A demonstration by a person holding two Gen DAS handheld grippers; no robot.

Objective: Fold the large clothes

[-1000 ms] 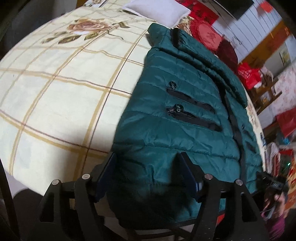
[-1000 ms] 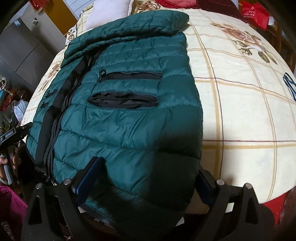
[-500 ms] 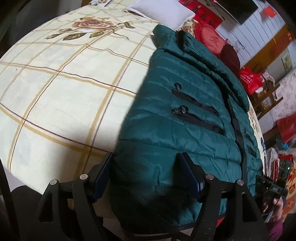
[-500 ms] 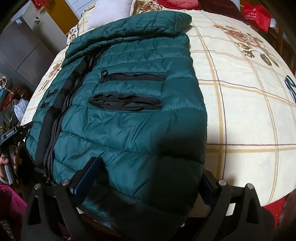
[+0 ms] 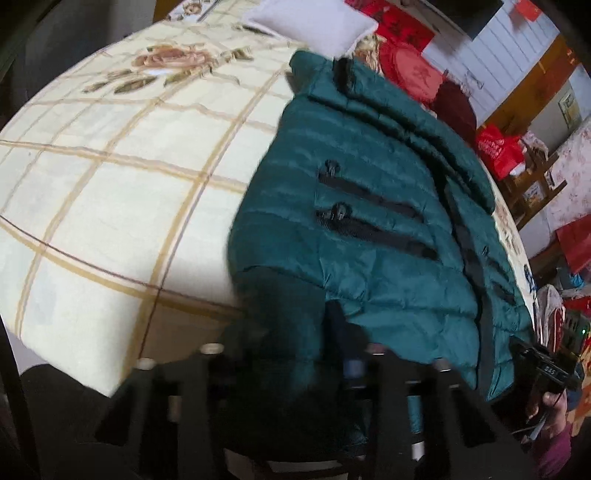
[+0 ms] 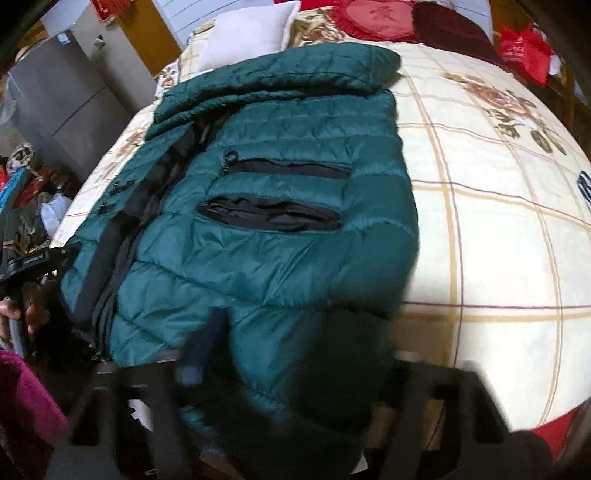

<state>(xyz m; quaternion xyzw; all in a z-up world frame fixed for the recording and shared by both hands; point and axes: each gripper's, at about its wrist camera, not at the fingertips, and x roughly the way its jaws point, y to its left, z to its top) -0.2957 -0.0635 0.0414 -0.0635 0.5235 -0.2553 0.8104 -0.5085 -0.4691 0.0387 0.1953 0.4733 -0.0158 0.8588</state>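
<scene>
A dark green quilted puffer jacket (image 5: 369,206) lies on a cream plaid bed sheet (image 5: 110,177), collar at the far end, two black pocket zips showing. Its hem hangs over the bed's near edge. My left gripper (image 5: 284,347) is closed on the hem's left corner; the view is blurred. In the right wrist view the jacket (image 6: 277,206) fills the middle, and my right gripper (image 6: 295,362) is closed on the hem's right corner. Each gripper also shows at the far side of the other's view, left (image 6: 33,258) and right (image 5: 543,365).
A white pillow (image 5: 314,22) and red cushions (image 5: 410,70) lie at the bed's head. Red bags (image 5: 498,147) and clutter stand beside the bed. A grey cabinet (image 6: 62,107) stands at the left in the right wrist view.
Both grippers' fingers have closed in on the jacket's hem, from wide apart to pinching the fabric. Both views are now blurred with motion, and the hem has bunched up.
</scene>
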